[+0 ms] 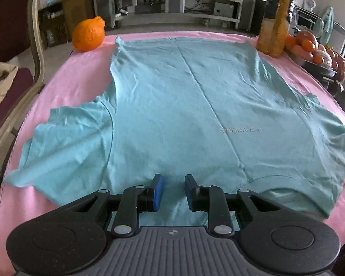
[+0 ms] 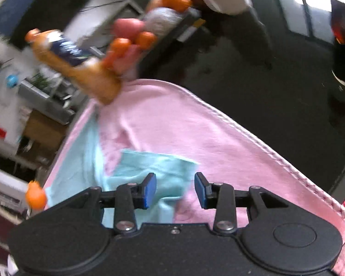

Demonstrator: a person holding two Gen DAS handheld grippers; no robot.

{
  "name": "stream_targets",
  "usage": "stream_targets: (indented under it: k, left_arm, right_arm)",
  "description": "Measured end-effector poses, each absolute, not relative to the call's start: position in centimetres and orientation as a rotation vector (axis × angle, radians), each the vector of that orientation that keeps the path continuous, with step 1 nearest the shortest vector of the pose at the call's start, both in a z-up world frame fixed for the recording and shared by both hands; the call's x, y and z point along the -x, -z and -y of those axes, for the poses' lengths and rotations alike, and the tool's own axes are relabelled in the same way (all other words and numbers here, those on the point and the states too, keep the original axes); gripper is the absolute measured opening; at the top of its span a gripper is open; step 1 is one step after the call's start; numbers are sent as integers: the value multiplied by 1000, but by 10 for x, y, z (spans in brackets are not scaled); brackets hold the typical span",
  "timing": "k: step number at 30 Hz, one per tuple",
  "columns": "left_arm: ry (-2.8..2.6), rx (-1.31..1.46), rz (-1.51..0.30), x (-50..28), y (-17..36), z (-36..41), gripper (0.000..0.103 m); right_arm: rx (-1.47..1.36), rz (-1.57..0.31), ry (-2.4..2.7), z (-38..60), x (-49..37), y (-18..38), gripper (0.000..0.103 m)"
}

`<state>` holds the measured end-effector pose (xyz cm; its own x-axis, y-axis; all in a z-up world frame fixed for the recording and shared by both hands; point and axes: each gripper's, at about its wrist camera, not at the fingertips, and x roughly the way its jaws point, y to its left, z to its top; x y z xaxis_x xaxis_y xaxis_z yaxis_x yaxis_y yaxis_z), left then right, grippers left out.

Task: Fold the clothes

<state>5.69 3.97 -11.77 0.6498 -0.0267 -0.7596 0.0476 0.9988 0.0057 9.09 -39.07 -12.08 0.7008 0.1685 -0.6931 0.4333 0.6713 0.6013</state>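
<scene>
Across a pink cloth (image 1: 64, 73) that covers the table lies a light teal T-shirt (image 1: 172, 105), spread flat with its hem at the far side and its collar at the near edge. One short sleeve fans out to the left in the left wrist view, slightly rumpled; the other reaches toward the right edge. A long crease runs slantwise down the body, and a small line of pale lettering sits near the middle, too faint to read.

Just above the shoulder area near the collar hangs the left gripper (image 1: 173, 192), its blue-padded jaws a little apart with only flat fabric showing in the gap; the pads do not pinch anything.

The right gripper (image 2: 175, 189) hangs over the shirt's right sleeve (image 2: 158, 168), which lies on the pink cloth near its stitched border. Its jaws stand clearly apart with nothing between the pads. This view is tilted and blurred.

At the far left corner of the cloth sits a knobbly orange (image 1: 88, 34). At the far right corner stands a bottle of orange drink (image 1: 276, 18) with a dark label. Just beyond it a dark tray of fruit (image 1: 315, 53) holds oranges and reddish pieces. Behind, grey shelving (image 1: 177, 2) lines the wall.
</scene>
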Motion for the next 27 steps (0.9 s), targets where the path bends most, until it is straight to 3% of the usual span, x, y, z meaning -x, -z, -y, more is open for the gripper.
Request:
stream_targets:
  k: [5,6,7,8,12,15,18,20,27]
  left_arm:
    - [51,-60,-849,-55,119,-37,24]
    - [51,-68,-848,-55,119,-37,24]
    - [50,-75,-848,-55,119,-36,24]
    - [49,-82,-848,-55,119,-36,24]
    - [30,-111,-860,-54,117,-32,23]
    - [10,-126,-857,-52,109,-27,14]
    - [50,-139,-815,-43,90,-10,15]
    - [103,-132,-796,-39,77,6,16]
    - [374,-70,-847,-45,75,80,16]
  right_arm:
    - [-836,-809,213,392,-107,132,34]
    - [-822,-802,207,391,-111,132,28]
    - [-818,-802,190,391,-113,133,5]
    - [-814,-800,187,391,-114,134,2]
    - [-786,-763,259,399,-106,128,2]
    - [-799,-786,260,403,-105,132,2]
    - [-855,-790,227,408,-99,132,8]
    - [-939,-775,223,416,-91,134,29]
    - [-1176,-768,205,434,-75,150,29]
